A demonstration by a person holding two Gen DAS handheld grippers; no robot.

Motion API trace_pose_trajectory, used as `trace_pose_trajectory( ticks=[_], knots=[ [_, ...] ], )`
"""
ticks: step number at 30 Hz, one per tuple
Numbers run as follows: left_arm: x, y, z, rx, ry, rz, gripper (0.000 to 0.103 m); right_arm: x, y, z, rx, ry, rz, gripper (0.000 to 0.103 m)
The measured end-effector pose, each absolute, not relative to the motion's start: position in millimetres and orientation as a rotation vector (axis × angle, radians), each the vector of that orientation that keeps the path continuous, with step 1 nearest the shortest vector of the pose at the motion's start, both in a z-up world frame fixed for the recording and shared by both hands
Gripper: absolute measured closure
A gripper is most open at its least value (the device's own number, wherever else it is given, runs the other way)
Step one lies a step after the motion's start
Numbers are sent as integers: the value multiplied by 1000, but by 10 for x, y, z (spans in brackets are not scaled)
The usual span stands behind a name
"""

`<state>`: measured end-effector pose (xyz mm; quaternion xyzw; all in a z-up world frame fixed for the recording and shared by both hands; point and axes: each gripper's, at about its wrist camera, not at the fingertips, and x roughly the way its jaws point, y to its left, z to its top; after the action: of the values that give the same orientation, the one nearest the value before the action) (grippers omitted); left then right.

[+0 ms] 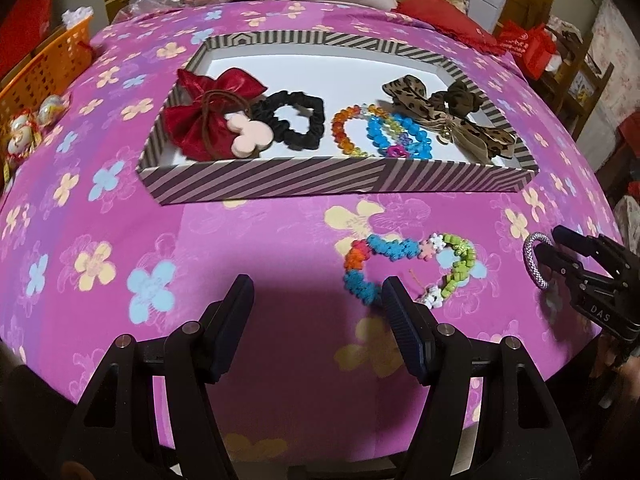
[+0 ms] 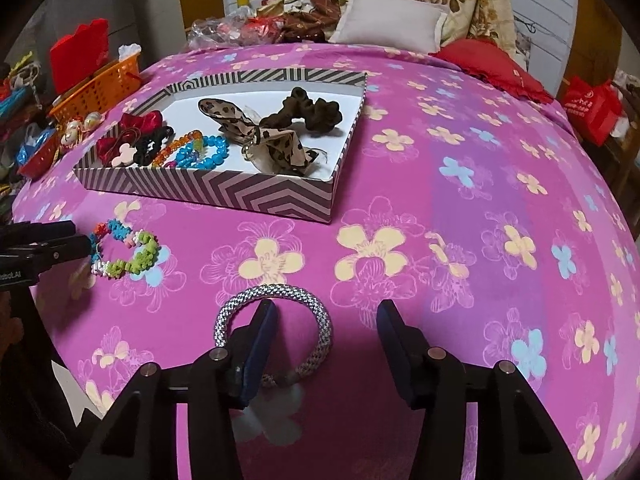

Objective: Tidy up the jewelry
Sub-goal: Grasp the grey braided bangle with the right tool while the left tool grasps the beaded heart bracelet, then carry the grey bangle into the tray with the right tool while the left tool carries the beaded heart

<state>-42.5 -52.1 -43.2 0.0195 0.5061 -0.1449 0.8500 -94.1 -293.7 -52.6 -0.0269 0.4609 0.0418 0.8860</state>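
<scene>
A striped box (image 1: 280, 184) (image 2: 208, 194) on the pink flowered cloth holds a red bow (image 1: 200, 120), a black scrunchie (image 1: 296, 120), beaded bracelets (image 1: 380, 136) (image 2: 200, 152), a leopard bow (image 1: 448, 120) (image 2: 256, 136) and a brown scrunchie (image 2: 316, 112). A multicolour flower-bead bracelet (image 1: 400, 264) (image 2: 128, 252) lies on the cloth just ahead of my open left gripper (image 1: 318, 304). My right gripper (image 2: 326, 320) (image 1: 560, 248) is open; its left finger sits inside a silver woven bangle (image 2: 280, 300) (image 1: 534, 260) lying on the cloth.
An orange basket (image 1: 52, 64) (image 2: 100, 84) and small ornaments (image 1: 36, 120) sit at the left edge. Pillows (image 2: 392, 20), a red cushion (image 2: 492, 64) and bags lie at the far end. A red bag (image 2: 592, 108) stands at the right.
</scene>
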Motion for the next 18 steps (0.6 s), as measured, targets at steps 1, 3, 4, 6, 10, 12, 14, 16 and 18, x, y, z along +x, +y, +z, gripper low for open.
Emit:
trace_pose_trajectory(
  ticks=[1, 3, 4, 6, 10, 12, 14, 16, 18],
  knots=[
    [-412, -540, -435, 47, 1066, -306, 36, -946, -2928, -526, -60, 953, 92, 55],
    [-394, -568, -440, 55, 1066, -310, 36, -957, -2906, -518, -69, 944, 107, 68],
    [-386, -584, -441, 59, 1064, -313, 37, -958, -2900, -517, -73, 942, 110, 73],
    [-365, -621, -451, 65, 1068, -326, 38, -964, -2875, -512, -88, 936, 118, 85],
    [-338, -707, -453, 100, 1050, -329, 73, -963, -2878, -514, -89, 933, 121, 96],
    [-328, -733, -456, 111, 1042, -332, 86, -971, -2897, -514, -72, 932, 123, 96],
    [-303, -727, -455, 98, 1048, -339, 92, -978, -2915, -508, -53, 932, 124, 96],
    [-285, -686, -443, 60, 1063, -362, 97, -988, -2941, -490, -18, 928, 131, 96],
    [-295, -648, -386, 40, 1052, -377, 97, -1009, -2959, -441, 11, 917, 136, 96]
  ],
)
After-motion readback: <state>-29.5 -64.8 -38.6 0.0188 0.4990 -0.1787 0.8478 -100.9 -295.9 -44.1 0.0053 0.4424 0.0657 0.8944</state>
